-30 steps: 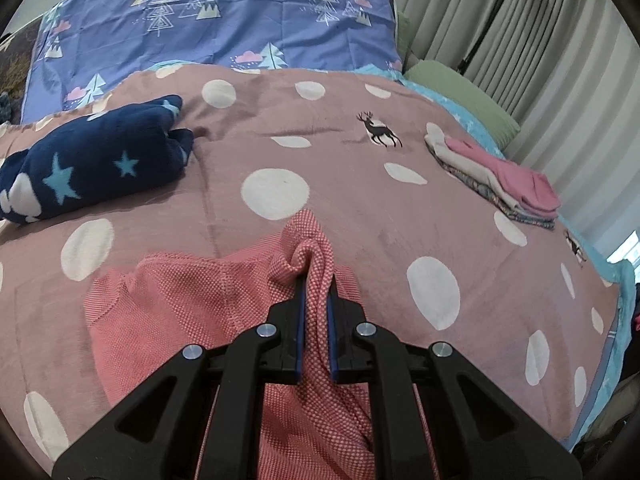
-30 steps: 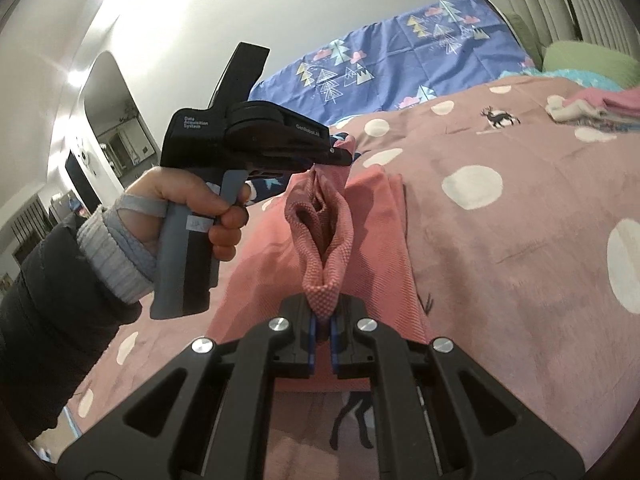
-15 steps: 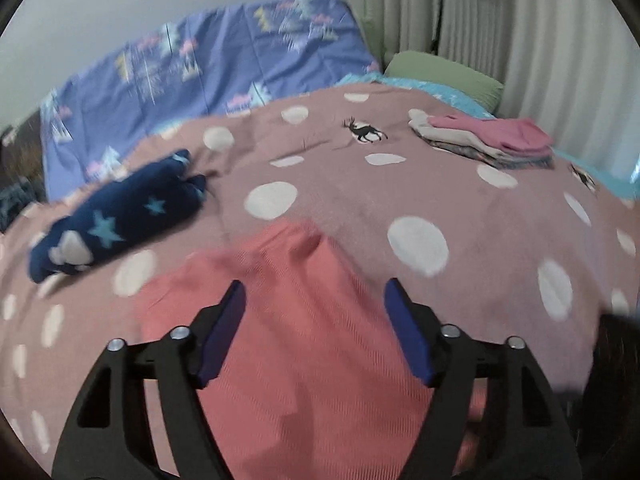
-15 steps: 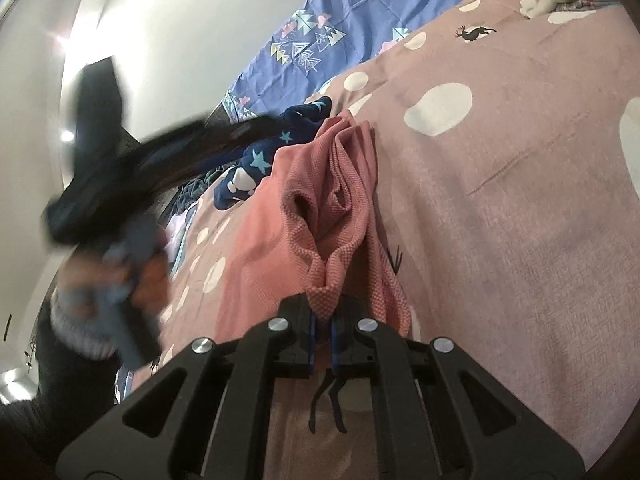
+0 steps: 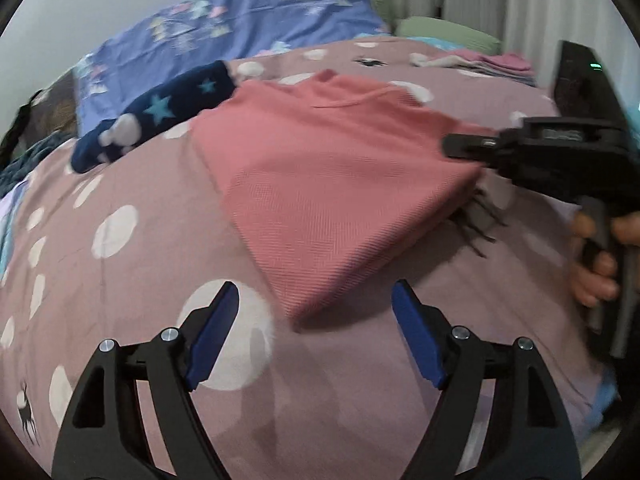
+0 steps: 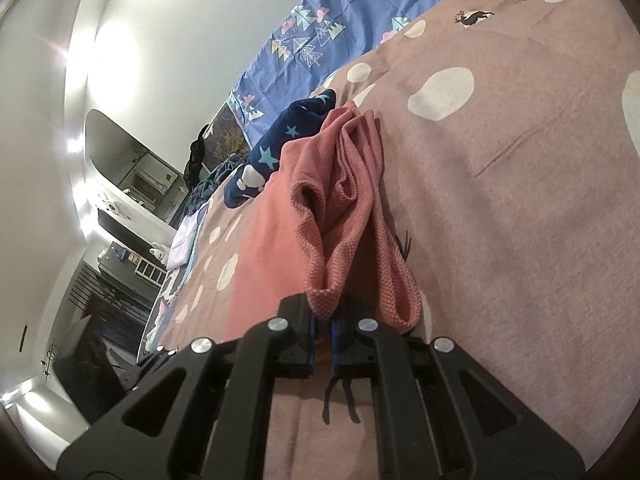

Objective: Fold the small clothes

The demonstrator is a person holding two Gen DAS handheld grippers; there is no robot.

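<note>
Left gripper point(image 5: 314, 340) nearest, jaws spread wide with nothing between them, blue pads point(image 5: 212, 334) hovering over the bedspread point(image 5: 140, 208) just short of the garment's near corner; right gripper point(image 6: 322, 332) clamped narrow on a bunched edge of the pink garment point(image 6: 340, 216), seen from the side in the left view as a black pistol-grip tool point(image 5: 560, 152) in the person's hand point(image 5: 596, 272); one pink knit garment point(image 5: 332, 176), waffle-textured, folded into a rough flat wedge lying on the bed, long axis running from the near corner by the left gripper away toward the far end of the bed, its right edge lifted into loose folds at the right gripper; bedspread is soft mauve fabric with white dots and small black deer prints; beyond the garment, one navy plush item with light-blue stars point(image 5: 160, 112), sausage-shaped, touching or just beside the garment's far left corner, cannot tell which; farther right, one stack of folded clothes point(image 5: 492, 62), pink on top, count of pieces unclear from blur; one green pillow point(image 5: 448, 32); farthest, blue sheet with tree print point(image 5: 248, 28).
</note>
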